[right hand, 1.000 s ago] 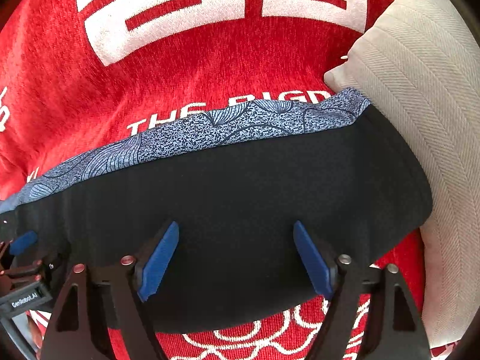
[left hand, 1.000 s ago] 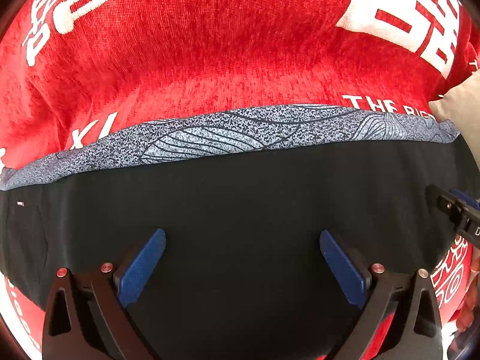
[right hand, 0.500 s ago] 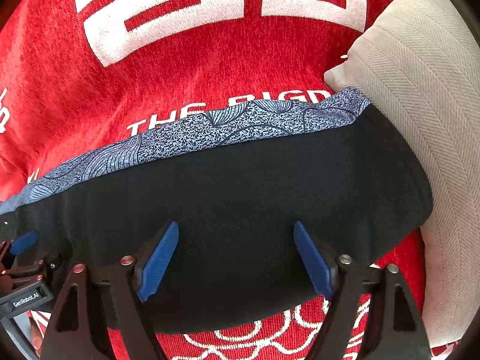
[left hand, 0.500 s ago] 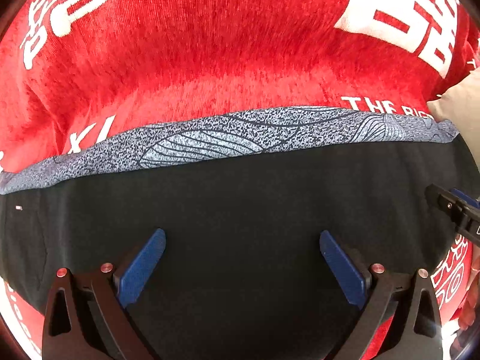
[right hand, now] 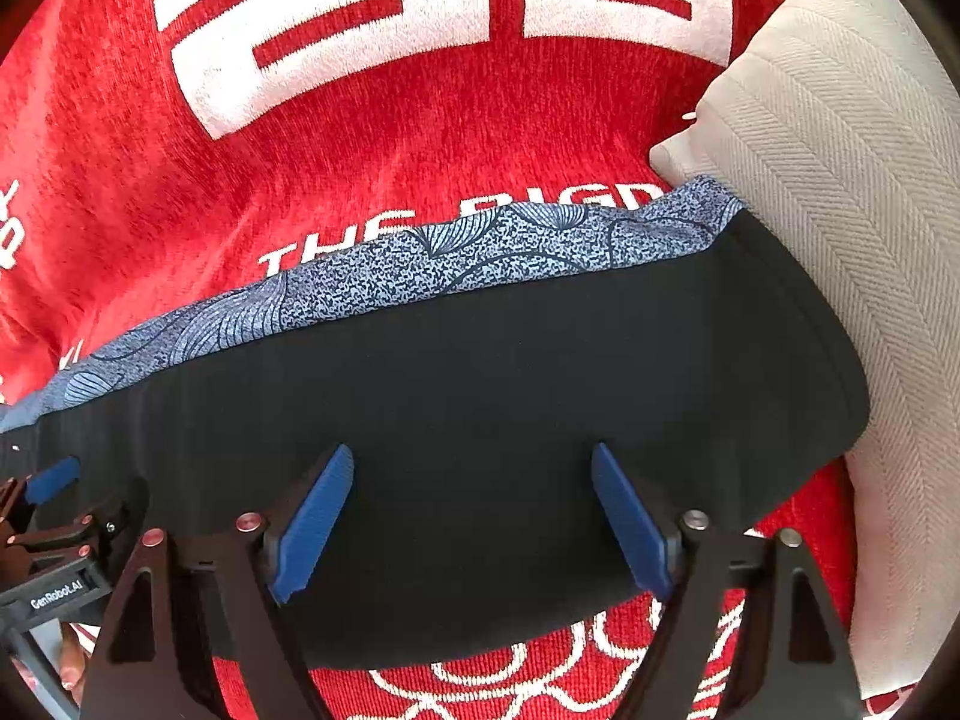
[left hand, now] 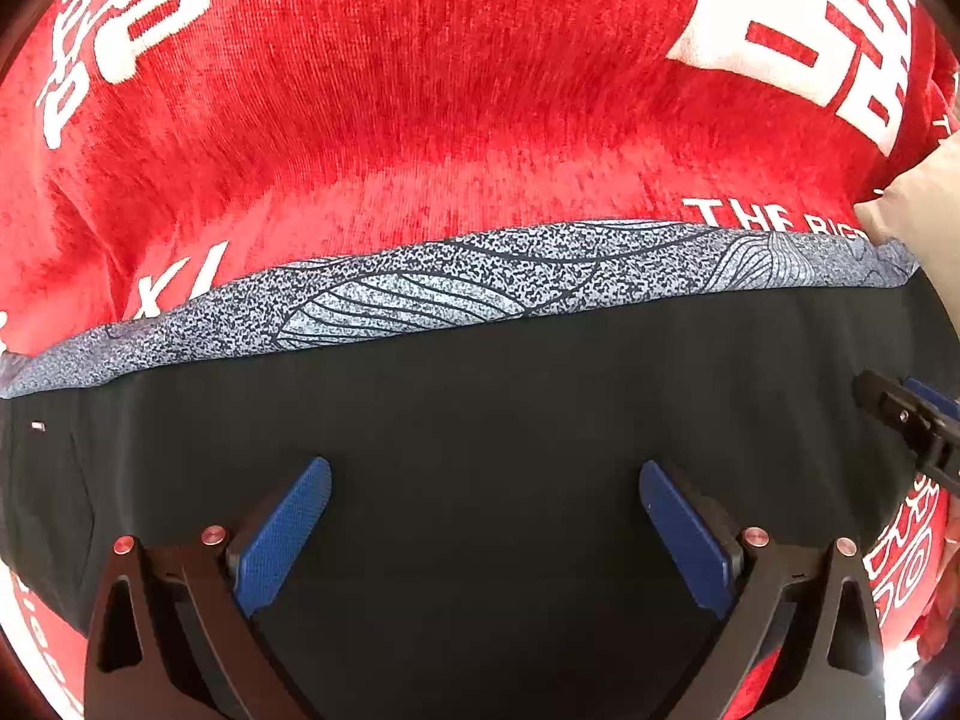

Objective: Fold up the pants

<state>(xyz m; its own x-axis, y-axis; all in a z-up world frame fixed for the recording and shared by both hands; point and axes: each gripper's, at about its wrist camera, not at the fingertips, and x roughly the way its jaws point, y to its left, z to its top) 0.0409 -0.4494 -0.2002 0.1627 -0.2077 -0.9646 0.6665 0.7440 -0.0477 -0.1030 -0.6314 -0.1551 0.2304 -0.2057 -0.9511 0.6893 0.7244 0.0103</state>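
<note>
We see almost no change over the last second: both grippers hover steeply downward over the pants [left hand: 480, 420], and the cloth lies just as it did. Our left gripper [left hand: 485, 531] has its blue pads spread wide, nothing pinched between them; our right gripper [right hand: 473, 519] is likewise spread and empty. The pants lie flat as a long black band, a speckled blue-grey patterned strip [left hand: 420, 294] along the far edge, on a red blanket [left hand: 420, 90] with white lettering. We judge this a pause between folds, with no hold on the fabric yet. A beige pillow [right hand: 840, 210] touches the right end of the pants and could crowd a grip there; otherwise nothing blocks the way.
</note>
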